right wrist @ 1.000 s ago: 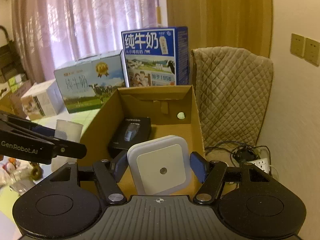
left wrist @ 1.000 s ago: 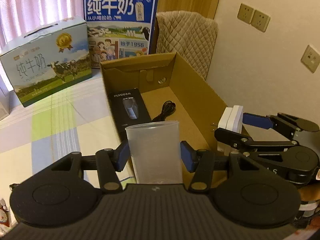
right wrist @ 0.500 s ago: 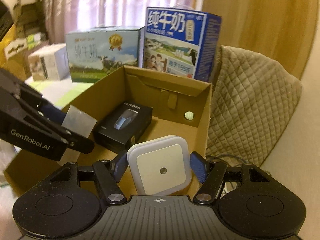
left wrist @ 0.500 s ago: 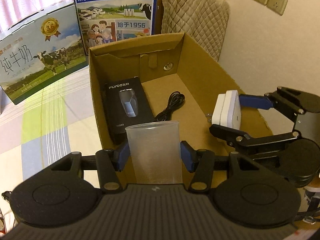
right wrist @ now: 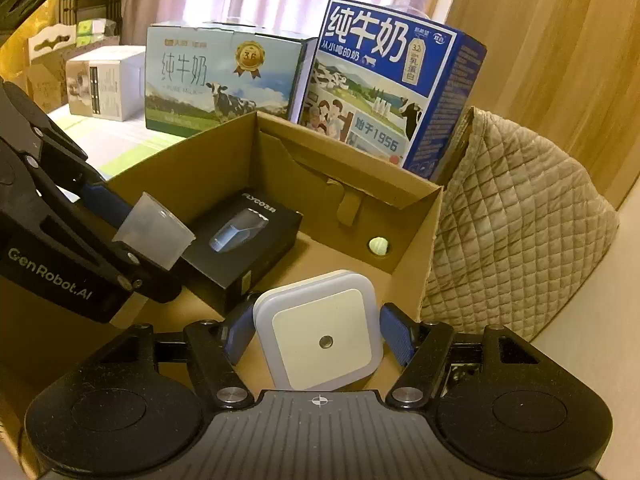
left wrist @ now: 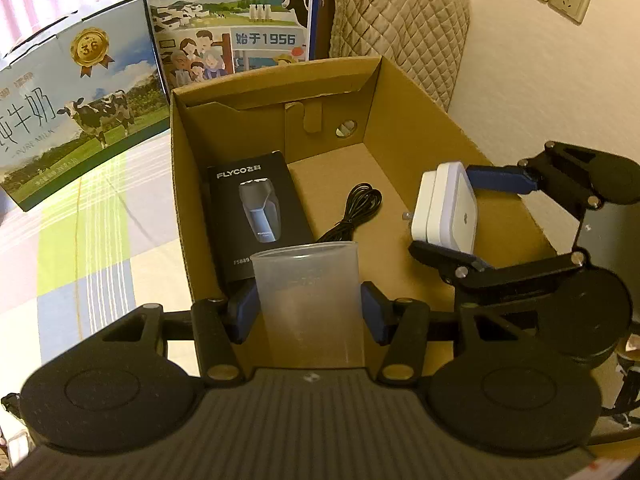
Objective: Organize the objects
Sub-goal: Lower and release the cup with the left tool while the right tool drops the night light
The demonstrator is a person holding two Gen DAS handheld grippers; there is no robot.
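1. Holding a translucent plastic cup [left wrist: 308,300], the left gripper [left wrist: 309,309] clamps its sides over the cardboard box [left wrist: 420,92]'s near wall; light, thin-walled, probably squeezable.
2. Right gripper [right wrist: 318,334] pinches a white plug-in night light [right wrist: 320,332] by its edges above the box's right side; rigid, smooth, likely light.

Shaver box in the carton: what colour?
Black shaver box with white lettering; clearest in the left wrist view.

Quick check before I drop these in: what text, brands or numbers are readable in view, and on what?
"FLYCO飞科" on the black shaver box; the model code beneath starts "FS889", the rest is hidden.
"纯牛奶", "从小喝的奶", "始于1956" on the blue milk carton.
"纯牛奶", "PURE MILK", medal "3.6" on the pale milk carton.
"GenRobot.AI" on the left claw.
The white box's print is too small to read.
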